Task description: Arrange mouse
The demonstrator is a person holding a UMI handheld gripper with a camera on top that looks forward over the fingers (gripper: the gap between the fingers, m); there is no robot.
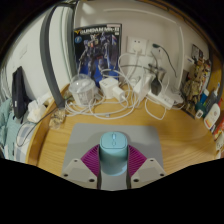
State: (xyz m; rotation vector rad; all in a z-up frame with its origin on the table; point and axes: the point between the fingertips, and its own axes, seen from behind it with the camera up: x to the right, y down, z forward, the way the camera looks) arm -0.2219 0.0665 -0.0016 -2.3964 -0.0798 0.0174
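Note:
A pale teal computer mouse [112, 152] sits between my two fingers, above a grey mouse mat [100, 133] on the wooden desk [55, 135]. Both magenta pads [91, 162] press against its sides, so my gripper [112, 165] is shut on the mouse. The mouse's rear end is hidden between the fingers.
At the back of the desk lie tangled white cables and chargers [110, 88], a robot model box [98, 50] against the wall, a small figure [195, 85] at the right, and bottles [212, 105] at the far right. A dark object [18, 90] stands at the left.

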